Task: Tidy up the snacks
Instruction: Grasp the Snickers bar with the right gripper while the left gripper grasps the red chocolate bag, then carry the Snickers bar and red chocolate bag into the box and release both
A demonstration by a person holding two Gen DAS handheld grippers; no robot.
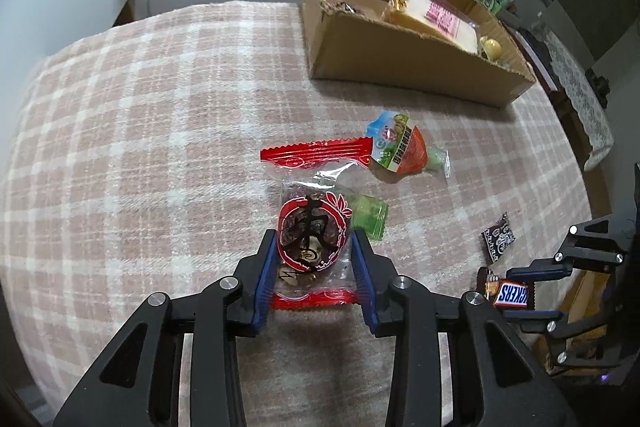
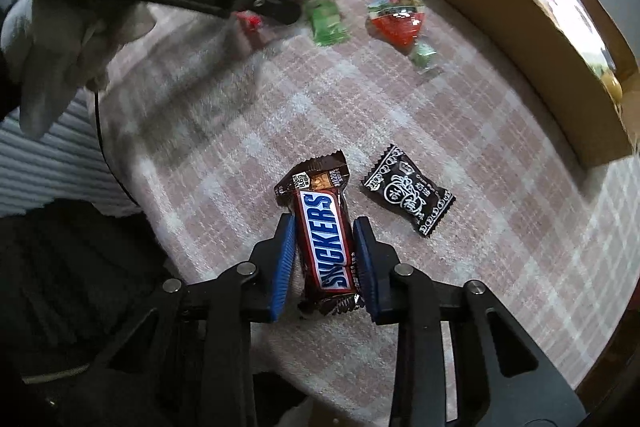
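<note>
the left claw (image 1: 314, 259) is set over the red-and-clear date snack packet (image 1: 310, 227), its blue pads (image 1: 267, 279) standing on either side of the packet's round middle. the pads look pressed to the plastic or just shy of it (i cannot tell from here whether it is truly clamped or merely straddling). the packet lies flat on the pink plaid table (image 1: 140, 131), its long red sealed edge pointing away from the claw.

the right claw (image 2: 325, 255) is closed around a snickers bar (image 2: 324, 239), both blue pads touching the wrapper's long sides, the bar running lengthwise between them with its crimped top end sticking out ahead. it sits low over the near edge of the table.

just beside the date packet, on its right, lies a small green candy (image 1: 370, 217), partly tucked under the clear wrap. farther on is an orange-and-blue snack pouch (image 1: 394, 147) with a green twist end. a black sweet wrapper (image 2: 408, 197) with white print lies just to the right of the snickers bar, apart from it.

the open cardboard box (image 1: 400, 67) stands at the far right of the table, well apart from both claws, already holding a pale yellow packet (image 1: 434, 17) and a small round yellow sweet (image 1: 492, 47). a white-gloved hand (image 2: 68, 39) grips the left tool.
</note>
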